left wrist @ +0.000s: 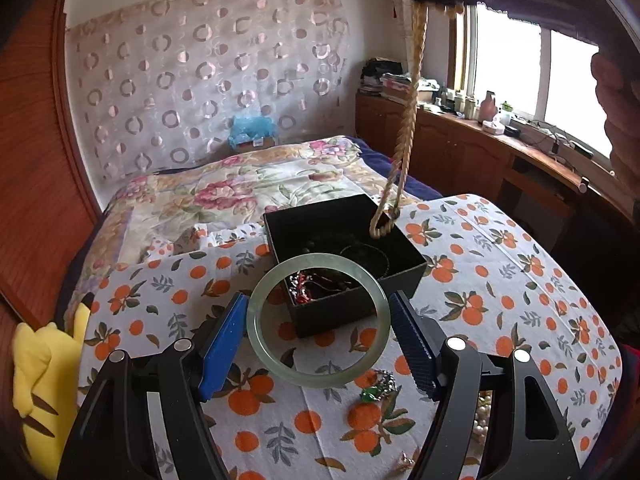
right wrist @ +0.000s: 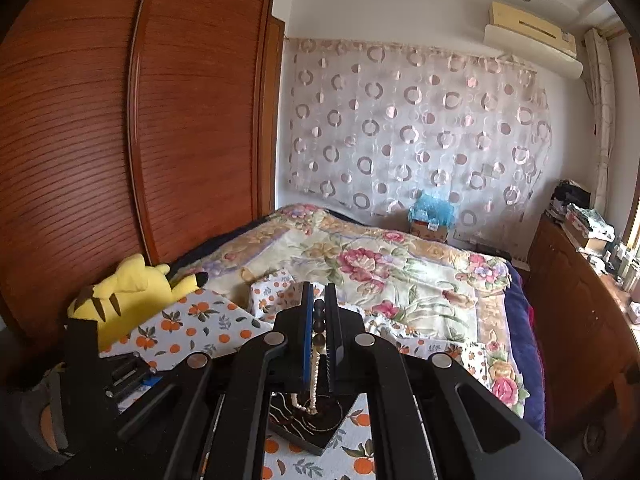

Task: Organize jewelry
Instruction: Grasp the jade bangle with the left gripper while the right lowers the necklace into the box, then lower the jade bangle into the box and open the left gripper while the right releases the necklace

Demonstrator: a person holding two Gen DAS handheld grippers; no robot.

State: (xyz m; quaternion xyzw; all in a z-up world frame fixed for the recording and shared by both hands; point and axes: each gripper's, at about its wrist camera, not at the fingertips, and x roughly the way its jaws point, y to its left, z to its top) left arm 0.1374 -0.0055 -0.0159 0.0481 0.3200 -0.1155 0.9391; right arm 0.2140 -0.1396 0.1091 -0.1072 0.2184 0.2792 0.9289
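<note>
My left gripper [left wrist: 318, 320] is shut on a pale green jade bangle [left wrist: 256, 320], held upright just in front of an open black box [left wrist: 412, 256] that holds dark beads and red pieces. My right gripper [right wrist: 319, 312] is shut on a beaded necklace [right wrist: 318, 320] with dark and cream beads. It hangs down from high up, and its cream loop [left wrist: 404, 148] reaches the box's far right corner. The box also shows below the right gripper [right wrist: 316, 440].
The box sits on an orange-print cloth [left wrist: 500, 280]. A green-stone piece [left wrist: 374, 394] and pearl beads [left wrist: 482, 420] lie loose near my left gripper. A yellow plush toy [left wrist: 44, 376] lies at the left edge. A floral bedspread [left wrist: 240, 184] lies behind, a wooden counter [left wrist: 520, 148] to the right.
</note>
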